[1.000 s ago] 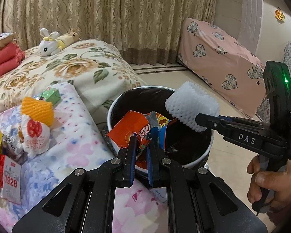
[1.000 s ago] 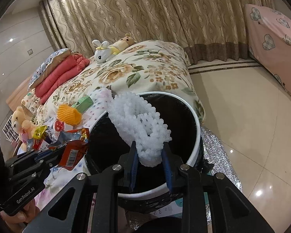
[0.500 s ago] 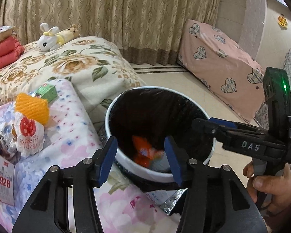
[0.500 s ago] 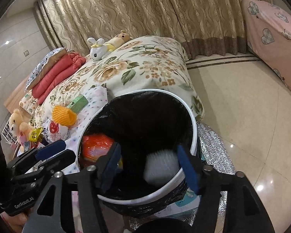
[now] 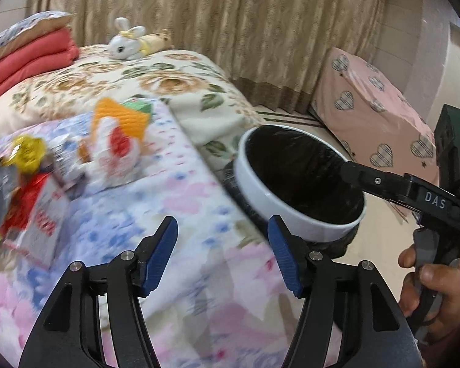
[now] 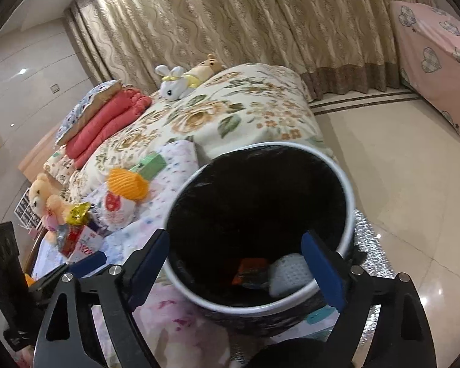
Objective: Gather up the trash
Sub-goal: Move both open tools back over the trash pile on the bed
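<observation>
left claw [image 5: 222, 253] wide open, empty | right claw [image 6: 250, 265] same | orange foam net [image 5: 119, 119]: light, squashy, pinch mid-body | bin [image 6: 348, 190] beside bed

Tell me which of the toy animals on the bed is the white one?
The white plush rabbit with long ears, lying by the curtains. The tan plush bear right beside it is yellowish-brown, and so is the tan teddy bear near the bed's other end.
</observation>
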Available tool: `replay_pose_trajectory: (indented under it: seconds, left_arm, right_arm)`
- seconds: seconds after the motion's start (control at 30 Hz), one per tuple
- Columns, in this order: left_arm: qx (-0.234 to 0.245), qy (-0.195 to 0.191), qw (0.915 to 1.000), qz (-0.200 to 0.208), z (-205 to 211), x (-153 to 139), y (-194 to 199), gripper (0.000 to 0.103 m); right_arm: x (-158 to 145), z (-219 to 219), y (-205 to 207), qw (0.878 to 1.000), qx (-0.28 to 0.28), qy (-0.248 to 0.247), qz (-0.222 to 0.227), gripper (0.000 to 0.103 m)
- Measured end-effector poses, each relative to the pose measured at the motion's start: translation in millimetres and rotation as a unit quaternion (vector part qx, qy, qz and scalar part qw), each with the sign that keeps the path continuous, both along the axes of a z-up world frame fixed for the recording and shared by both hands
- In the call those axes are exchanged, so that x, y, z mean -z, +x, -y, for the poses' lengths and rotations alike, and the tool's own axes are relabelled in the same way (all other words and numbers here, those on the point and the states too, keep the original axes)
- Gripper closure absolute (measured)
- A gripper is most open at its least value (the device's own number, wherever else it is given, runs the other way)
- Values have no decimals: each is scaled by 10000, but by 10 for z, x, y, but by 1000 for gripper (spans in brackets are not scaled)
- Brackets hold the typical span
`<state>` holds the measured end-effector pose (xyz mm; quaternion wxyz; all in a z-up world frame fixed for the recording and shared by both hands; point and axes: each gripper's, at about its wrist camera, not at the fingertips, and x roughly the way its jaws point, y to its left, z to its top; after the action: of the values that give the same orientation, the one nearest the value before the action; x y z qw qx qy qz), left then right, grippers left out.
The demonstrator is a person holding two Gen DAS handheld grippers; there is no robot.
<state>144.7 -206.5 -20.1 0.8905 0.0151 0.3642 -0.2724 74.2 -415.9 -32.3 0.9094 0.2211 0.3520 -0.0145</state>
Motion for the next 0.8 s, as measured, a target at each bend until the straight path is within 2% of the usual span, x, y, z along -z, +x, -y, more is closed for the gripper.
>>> replay_pose_trajectory:
  seconds: [0.37,0.8]
  left_arm:
    - [-759,-68,9971,-48,-786,117,-145,40]
    - [-1552,-182,9875,-192,-1564,245,-146,40]
  right_arm:
    - [-24,-686,126,9973,-725,39,111,14]
    - [129,-1431,279,9901,-1391,176,-26,14]
